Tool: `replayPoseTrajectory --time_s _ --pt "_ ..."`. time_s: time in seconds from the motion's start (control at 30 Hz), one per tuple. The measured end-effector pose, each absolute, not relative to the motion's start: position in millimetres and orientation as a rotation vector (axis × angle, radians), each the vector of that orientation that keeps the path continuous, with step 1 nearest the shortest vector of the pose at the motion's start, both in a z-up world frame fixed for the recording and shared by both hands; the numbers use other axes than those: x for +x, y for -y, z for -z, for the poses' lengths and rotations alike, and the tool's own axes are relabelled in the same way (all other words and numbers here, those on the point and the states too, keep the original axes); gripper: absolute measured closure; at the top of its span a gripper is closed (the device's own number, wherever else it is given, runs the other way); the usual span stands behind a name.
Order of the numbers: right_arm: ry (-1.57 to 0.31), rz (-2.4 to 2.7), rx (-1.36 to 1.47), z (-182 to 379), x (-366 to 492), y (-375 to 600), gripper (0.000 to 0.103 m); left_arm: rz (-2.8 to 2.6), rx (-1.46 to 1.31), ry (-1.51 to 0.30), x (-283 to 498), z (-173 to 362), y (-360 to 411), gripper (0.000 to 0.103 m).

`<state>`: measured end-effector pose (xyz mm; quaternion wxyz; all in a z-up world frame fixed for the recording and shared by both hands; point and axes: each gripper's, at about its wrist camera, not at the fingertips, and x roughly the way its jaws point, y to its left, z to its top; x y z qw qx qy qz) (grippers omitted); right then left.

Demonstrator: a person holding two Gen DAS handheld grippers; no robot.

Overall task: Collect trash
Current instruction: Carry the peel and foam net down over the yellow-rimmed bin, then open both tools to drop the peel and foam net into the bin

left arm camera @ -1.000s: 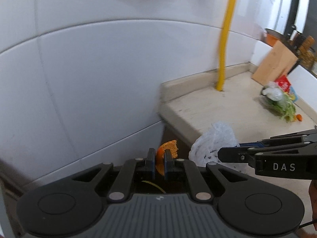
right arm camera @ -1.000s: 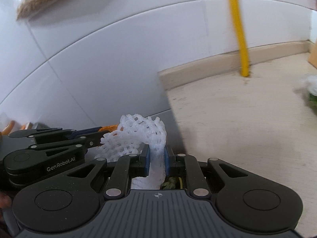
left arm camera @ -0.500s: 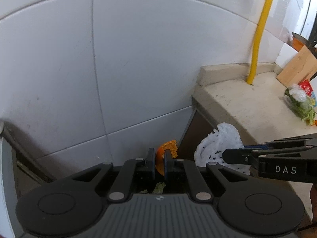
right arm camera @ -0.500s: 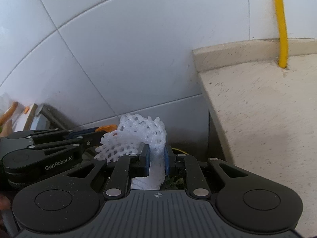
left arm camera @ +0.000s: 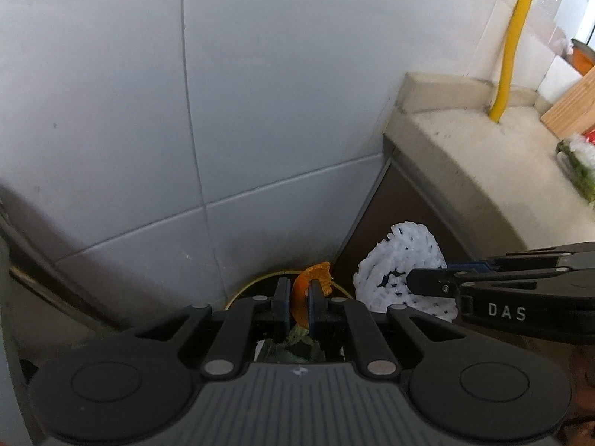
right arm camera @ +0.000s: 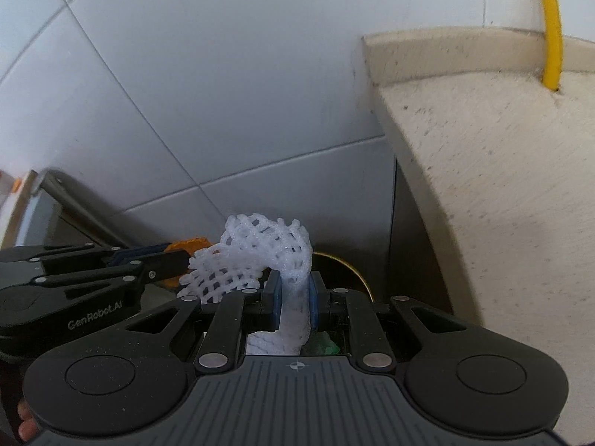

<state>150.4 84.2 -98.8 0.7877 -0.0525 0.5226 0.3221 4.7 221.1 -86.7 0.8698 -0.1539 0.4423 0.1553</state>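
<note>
The left gripper (left arm camera: 299,306) is clenched on a piece of orange peel (left arm camera: 312,282). Just to its right, the right gripper (right arm camera: 293,303) pinches a white foam net (right arm camera: 267,256). Both point down at a yellow-rimmed bin (right arm camera: 357,271) holding green scraps, directly below their fingertips. A tiled wall (left arm camera: 260,93) rises ahead; a stone counter (right arm camera: 502,156) with a yellow pipe (right arm camera: 550,26) stands close on the right.
</note>
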Motion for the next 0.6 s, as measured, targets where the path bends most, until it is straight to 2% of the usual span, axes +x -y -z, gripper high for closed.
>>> replayPoseTrajectory --time_s 0.2,0.3,0.37,0.43,0.6 --pt "-1.173 -0.677 -0.137 118 156 -95 0.075 -0.339 -0.327 -0.966 7 95 -225 0.095" --pt "-1.195 -0.676 -0.136 125 157 -97 0.069 -0.345 -0.319 -0.973 7 96 -225 0.089" --pt "-1.206 -0.671 -0.138 129 156 -100 0.053 -0.349 -0.308 -0.978 8 98 -224 0.083" --pt "-1.207 -0.667 -0.14 131 156 -102 0.052 -0.35 -0.304 -0.983 9 99 -225 0.075" --pt "-1.211 -0.662 -0.137 134 155 -103 0.052 -0.35 -0.308 -0.986 11 100 -226 0.066"
